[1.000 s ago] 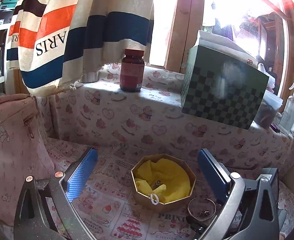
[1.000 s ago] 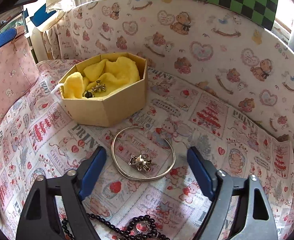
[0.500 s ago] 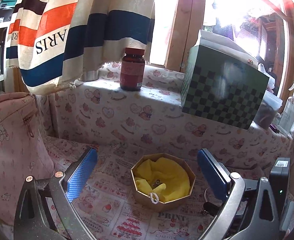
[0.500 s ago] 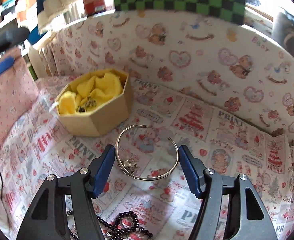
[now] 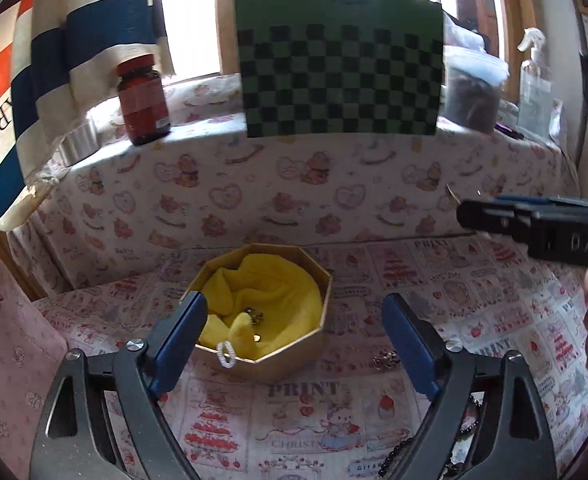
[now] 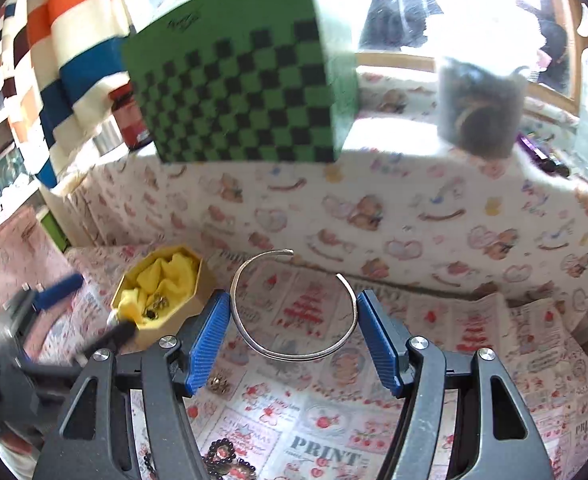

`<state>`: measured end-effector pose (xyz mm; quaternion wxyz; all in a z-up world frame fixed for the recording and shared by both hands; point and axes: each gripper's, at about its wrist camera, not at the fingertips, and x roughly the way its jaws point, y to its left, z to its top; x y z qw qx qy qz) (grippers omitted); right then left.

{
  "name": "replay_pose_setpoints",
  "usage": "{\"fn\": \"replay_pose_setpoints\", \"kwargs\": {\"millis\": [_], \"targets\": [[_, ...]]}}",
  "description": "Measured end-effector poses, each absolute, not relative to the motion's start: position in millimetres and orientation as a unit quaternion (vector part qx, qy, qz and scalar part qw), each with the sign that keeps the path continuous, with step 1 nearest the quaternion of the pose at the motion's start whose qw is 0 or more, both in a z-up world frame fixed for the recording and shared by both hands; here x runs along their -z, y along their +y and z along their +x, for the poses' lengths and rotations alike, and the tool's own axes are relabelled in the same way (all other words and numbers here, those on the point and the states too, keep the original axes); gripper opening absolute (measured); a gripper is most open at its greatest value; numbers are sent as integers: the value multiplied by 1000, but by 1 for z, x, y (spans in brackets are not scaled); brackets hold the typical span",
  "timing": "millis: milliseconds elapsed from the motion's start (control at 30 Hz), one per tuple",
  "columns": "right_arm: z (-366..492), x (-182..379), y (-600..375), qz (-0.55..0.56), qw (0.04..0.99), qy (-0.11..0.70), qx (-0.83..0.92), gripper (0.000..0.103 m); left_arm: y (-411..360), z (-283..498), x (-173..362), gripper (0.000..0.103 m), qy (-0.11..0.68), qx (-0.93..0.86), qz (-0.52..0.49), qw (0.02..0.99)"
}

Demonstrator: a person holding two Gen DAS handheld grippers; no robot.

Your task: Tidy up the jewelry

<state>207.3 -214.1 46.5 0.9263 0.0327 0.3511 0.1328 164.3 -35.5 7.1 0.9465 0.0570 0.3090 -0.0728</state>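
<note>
Item: open silver bangle [image 6: 294, 312]. Held across its width between the two blue pads [image 6: 210, 338] of the right tool [image 6: 294, 332], which is clenched on it; the ring's gap faces away from the tool, toward the rear wall of the bench. It hangs above the printed cloth [image 6: 333, 420] of the bench, clear of the surface.

Item: octagonal gold box [image 5: 294, 344], lined with yellow cloth [image 5: 278, 292]. Stands near the middle of the bench, closer to the rear wall. Small metal pieces [image 5: 254, 314] lie in the lining; a white loop [image 5: 226, 354] hangs at its near rim. In the right wrist view the box [image 6: 182, 312] sits to the left of the held bangle, apart from it.

Item: left tool [image 5: 294, 334]. Jaws closing, pads not pressing anything; the box lies just ahead, between the pad lines.

Item: small metal charm [image 5: 385, 358]. On the cloth just beside the right pad of the left tool; in the right wrist view [image 6: 218, 384] below the right tool's left pad.

Item: dark bead string [image 6: 222, 460]. At the near edge of the bench, under the right tool.

Surroundings: green chequered box [image 5: 339, 80] and a red-brown jar [image 5: 142, 100] on the ledge behind the bench; striped fabric [image 5: 54, 60] hangs at the left.
</note>
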Motion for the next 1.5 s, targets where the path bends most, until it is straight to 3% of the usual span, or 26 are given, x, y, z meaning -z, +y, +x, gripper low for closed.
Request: {"fn": "replay_pose_setpoints", "kwargs": {"millis": [300, 433, 967, 1100, 1200, 1500], "targets": [[209, -70, -249, 66, 934, 334, -111, 68, -72, 168, 21, 42, 369, 177, 70, 910], [210, -72, -254, 73, 933, 335, -112, 68, -70, 179, 33, 33, 393, 176, 52, 901], [208, -69, -245, 58, 932, 340, -114, 68, -69, 195, 52, 31, 434, 197, 27, 879], [211, -65, -242, 54, 930, 346, -113, 68, -73, 192, 52, 20, 435, 209, 28, 875], [211, -62, -240, 53, 929, 348, -113, 68, -72, 191, 51, 20, 438, 211, 28, 874], [214, -50, -229, 46, 924, 361, -118, 68, -46, 175, 11, 16, 391, 218, -15, 894]]}}
